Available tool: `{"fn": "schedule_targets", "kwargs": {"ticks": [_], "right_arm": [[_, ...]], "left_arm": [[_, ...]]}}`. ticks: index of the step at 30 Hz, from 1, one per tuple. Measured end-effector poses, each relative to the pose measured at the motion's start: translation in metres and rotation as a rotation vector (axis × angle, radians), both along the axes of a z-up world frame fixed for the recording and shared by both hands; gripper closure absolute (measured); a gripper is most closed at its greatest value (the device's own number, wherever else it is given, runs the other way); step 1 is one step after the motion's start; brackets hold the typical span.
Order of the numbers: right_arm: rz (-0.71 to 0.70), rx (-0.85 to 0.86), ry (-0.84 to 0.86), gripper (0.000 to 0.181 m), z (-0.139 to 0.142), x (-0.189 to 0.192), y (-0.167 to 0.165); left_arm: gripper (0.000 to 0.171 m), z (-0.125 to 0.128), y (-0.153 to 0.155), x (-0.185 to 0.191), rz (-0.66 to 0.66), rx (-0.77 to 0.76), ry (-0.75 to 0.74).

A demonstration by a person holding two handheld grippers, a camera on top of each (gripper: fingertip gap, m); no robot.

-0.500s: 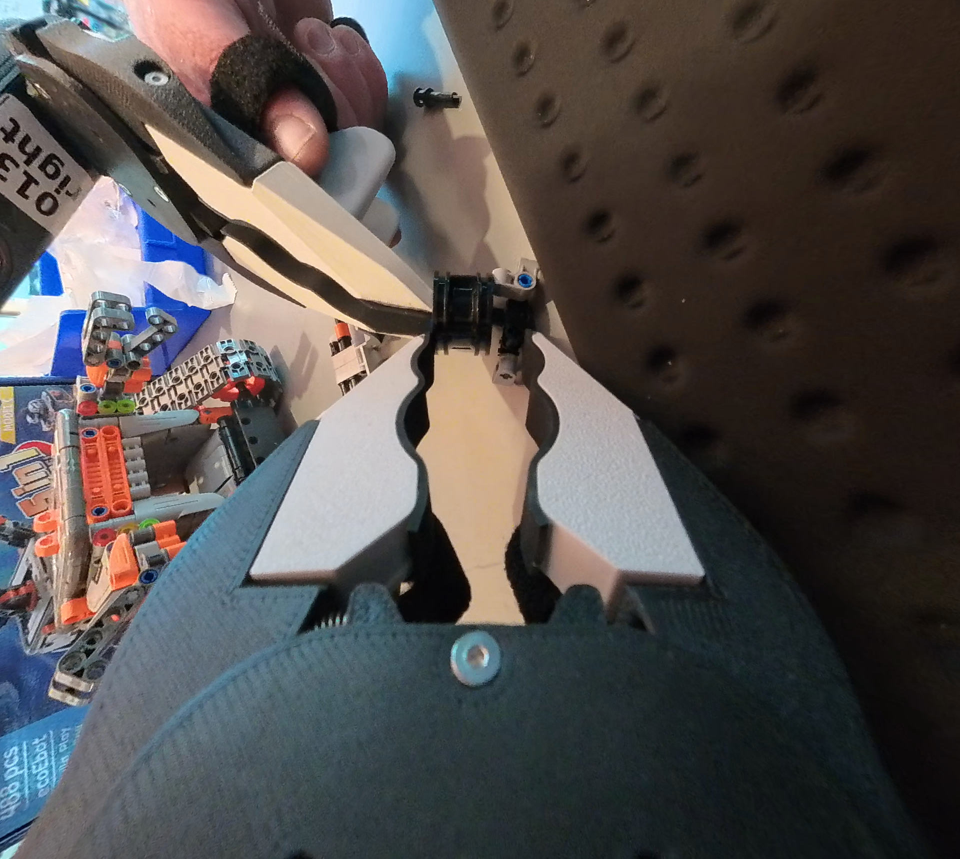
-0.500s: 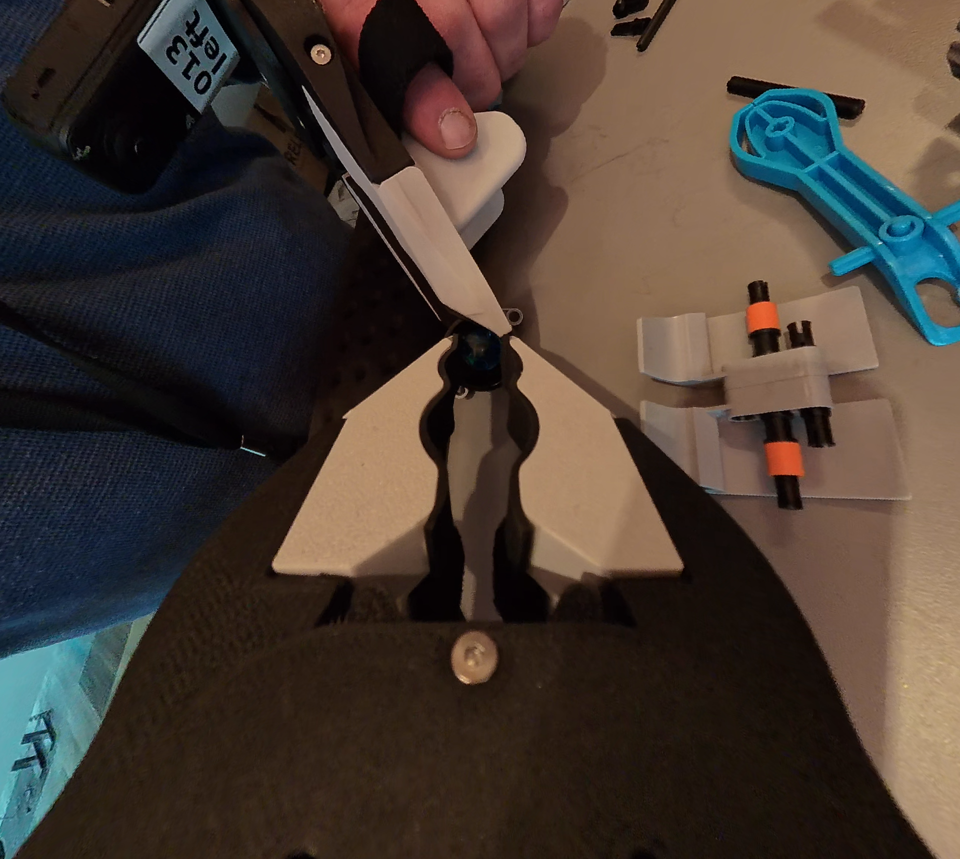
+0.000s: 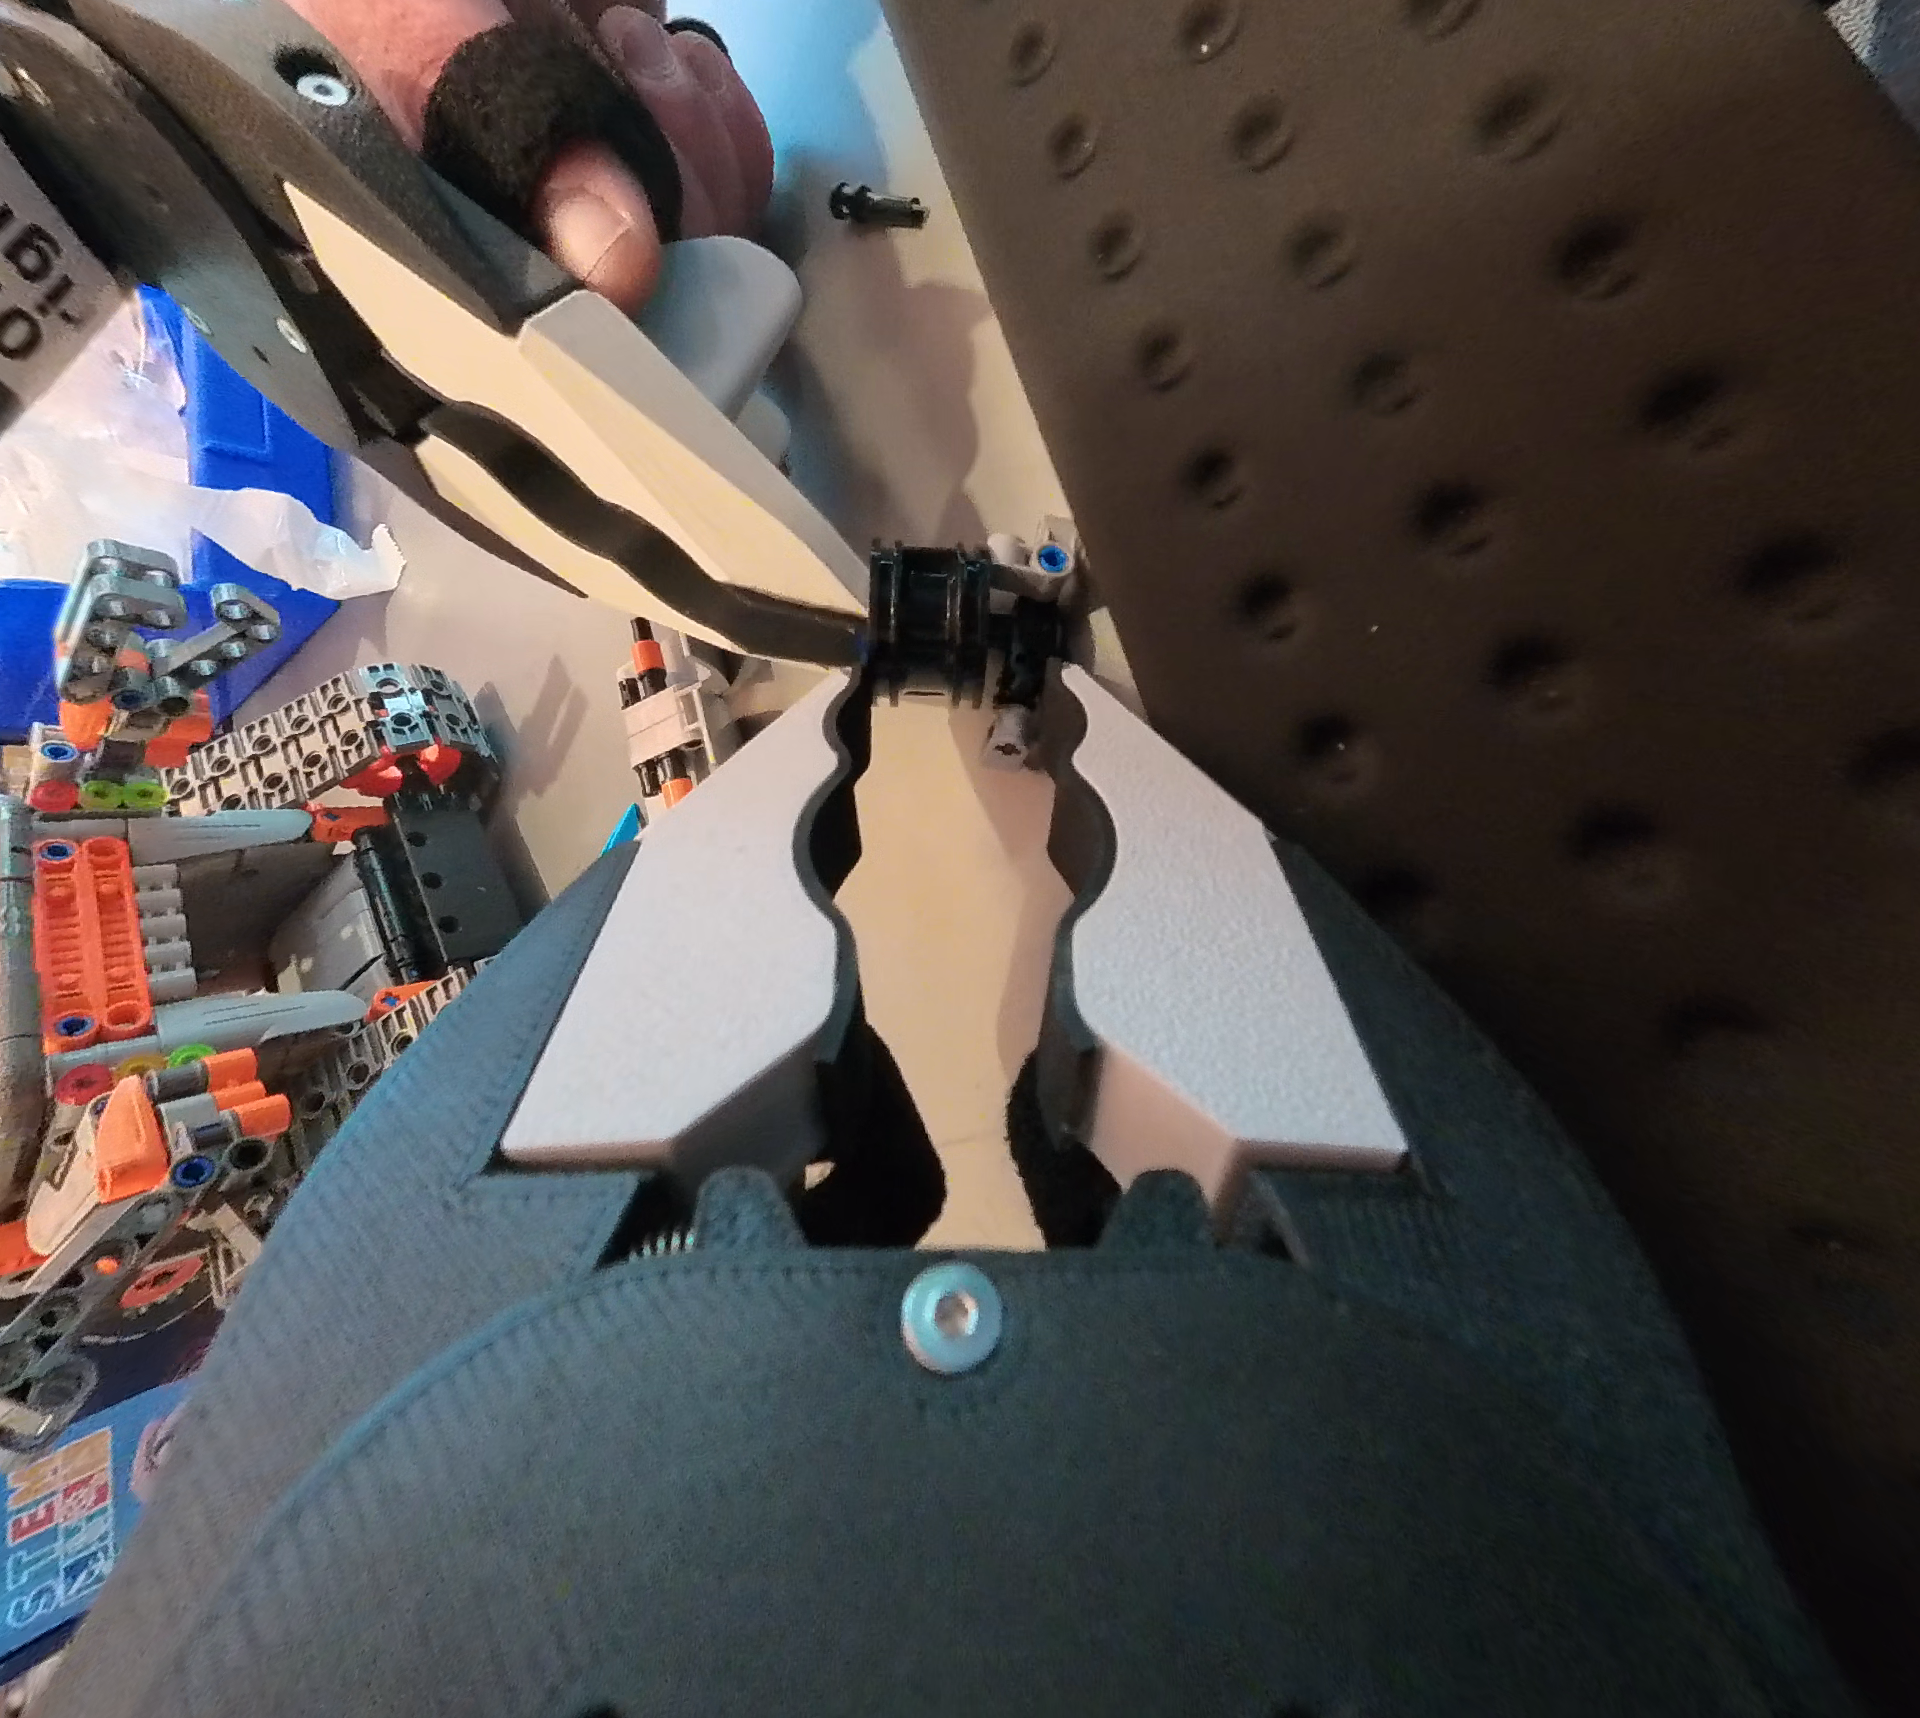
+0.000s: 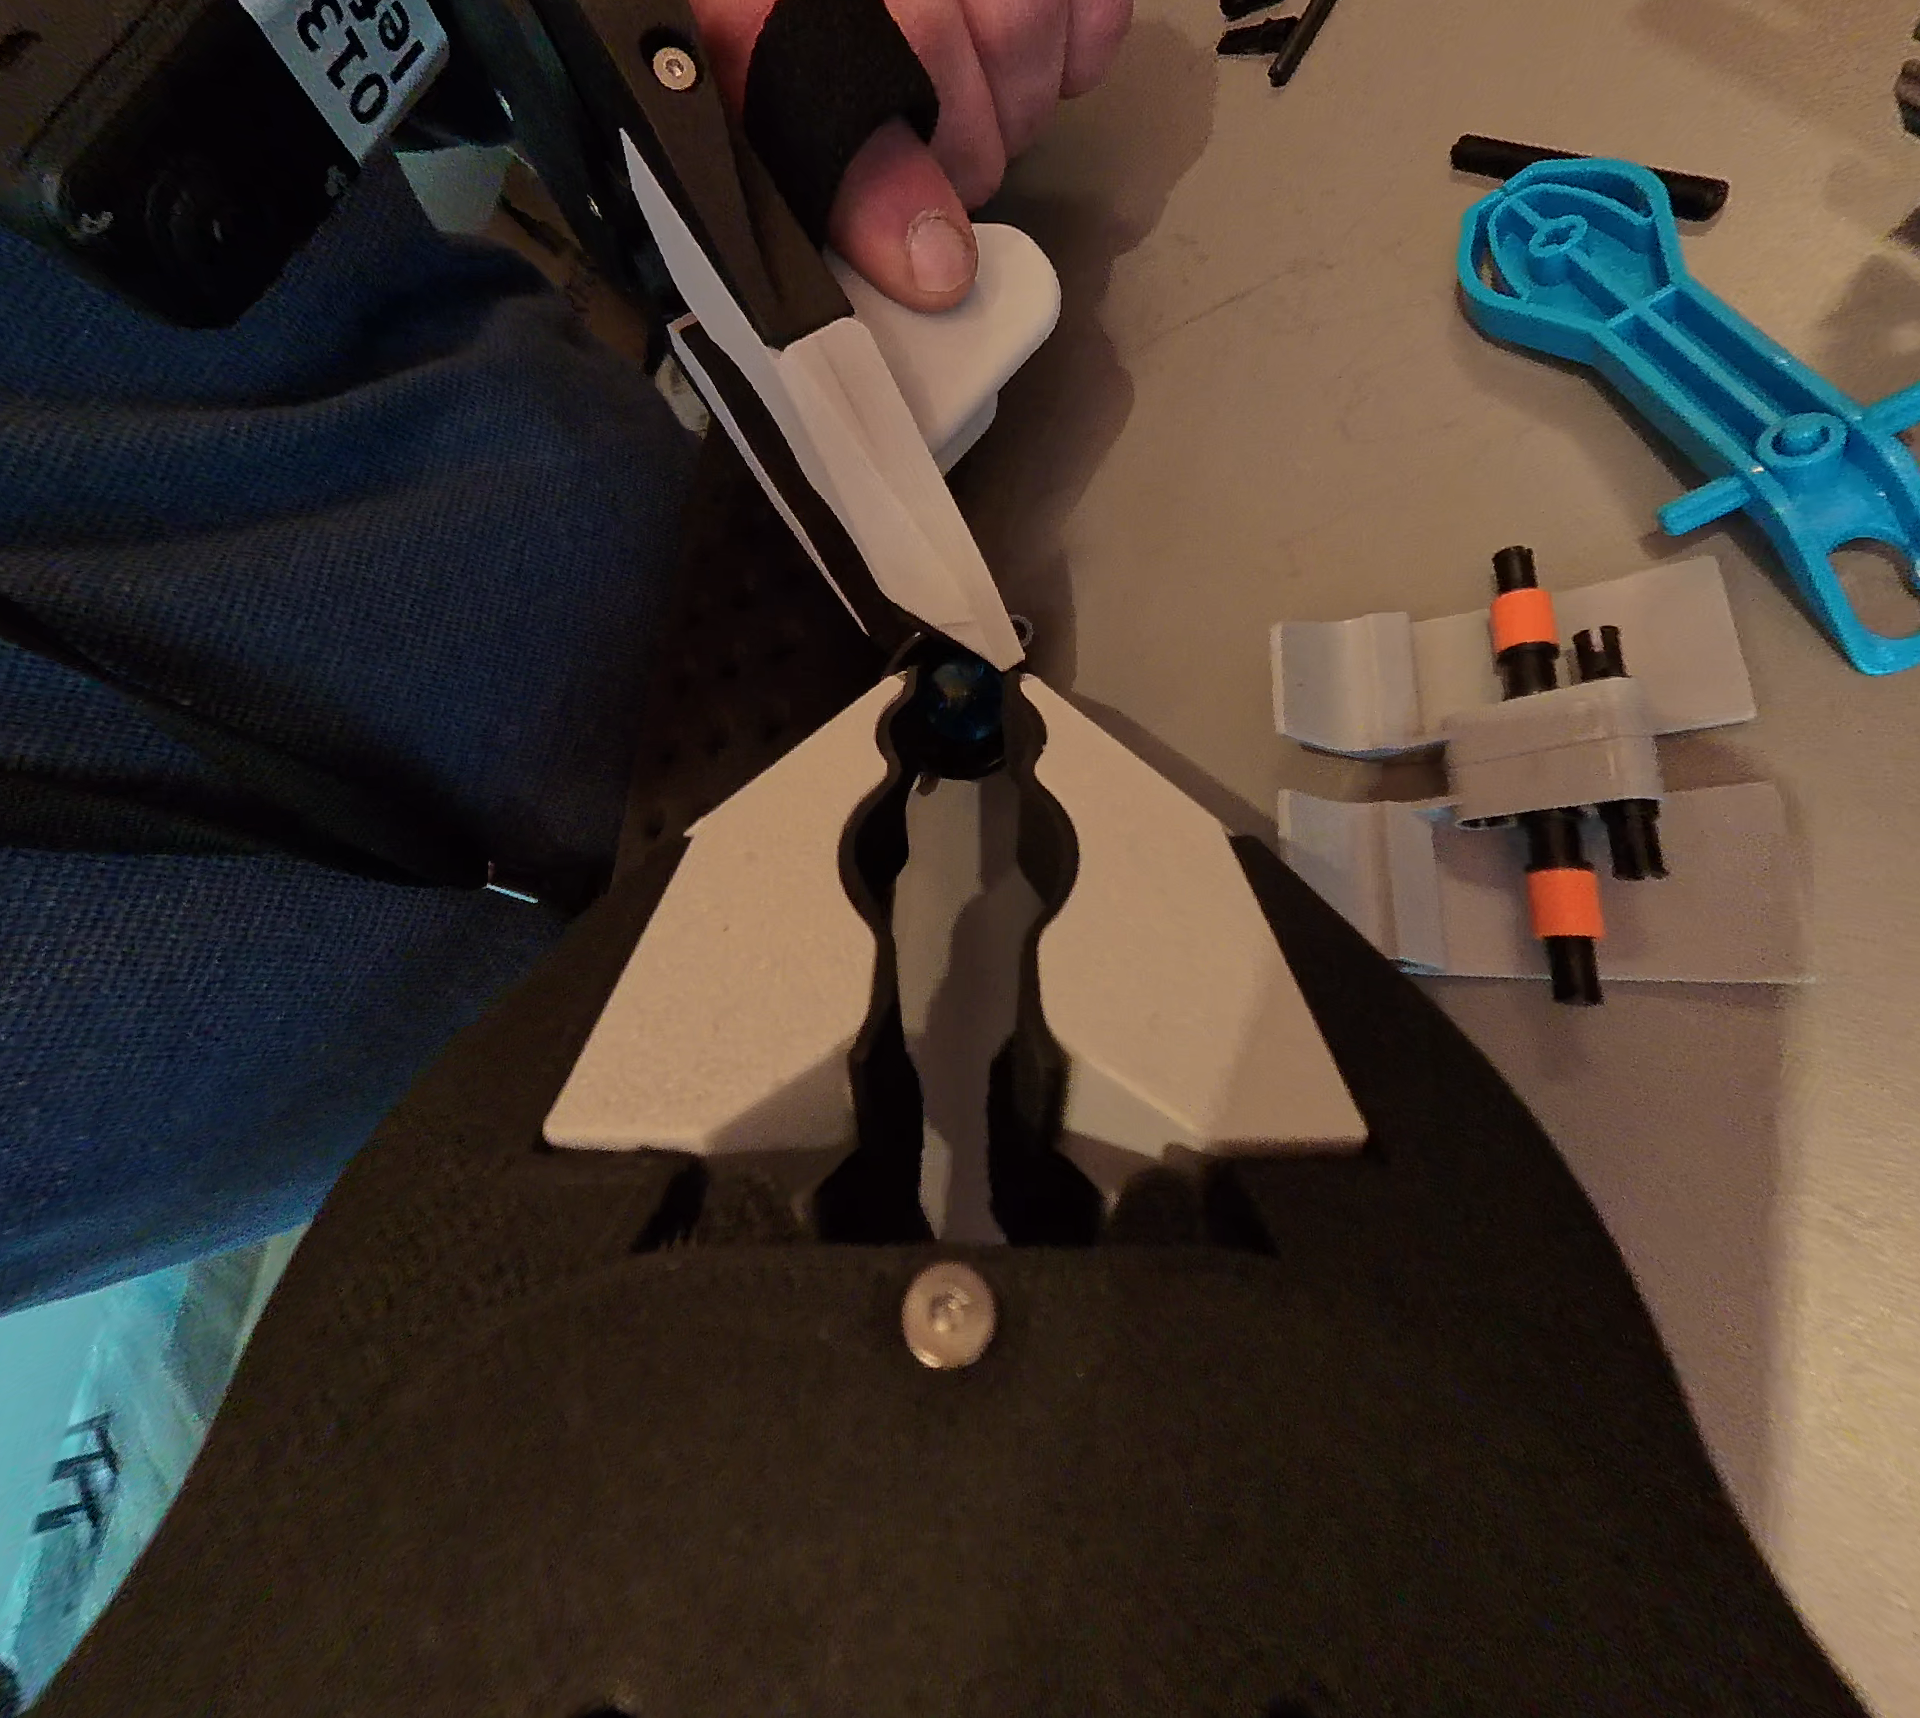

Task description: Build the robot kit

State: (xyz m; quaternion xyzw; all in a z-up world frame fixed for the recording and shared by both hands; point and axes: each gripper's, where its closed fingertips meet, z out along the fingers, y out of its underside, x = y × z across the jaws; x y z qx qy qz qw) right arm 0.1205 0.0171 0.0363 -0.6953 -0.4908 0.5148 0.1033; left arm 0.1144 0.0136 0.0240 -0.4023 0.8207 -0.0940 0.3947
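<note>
Your left gripper (image 3: 951, 692) clamps a small black spool (image 3: 928, 619), and your right gripper (image 4: 961, 712) pinches it end-on, so both tips meet on one piece held over the grey table (image 4: 1351, 380). Near it lie a grey clip assembly (image 4: 1527, 775) and a blue tool (image 4: 1704, 401).

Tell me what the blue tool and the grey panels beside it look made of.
Blue tool: probably moulded plastic, slightly glossy; raised ribs and even colour suggest it. Grey panels: likely matte plastic, thin with smooth curled ends; black pins with orange collars run across them.
</note>
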Motion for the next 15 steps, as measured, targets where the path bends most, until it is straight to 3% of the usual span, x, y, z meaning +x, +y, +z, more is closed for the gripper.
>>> {"fn": "schedule_targets", "kwargs": {"ticks": [15], "right_arm": [[0.028, -0.081, -0.004, 0.169, 0.0002, 0.0006, -0.0011]], "left_arm": [[0.140, -0.0007, -0.0002, 0.0009, -0.019, 0.013, -0.018]]}}
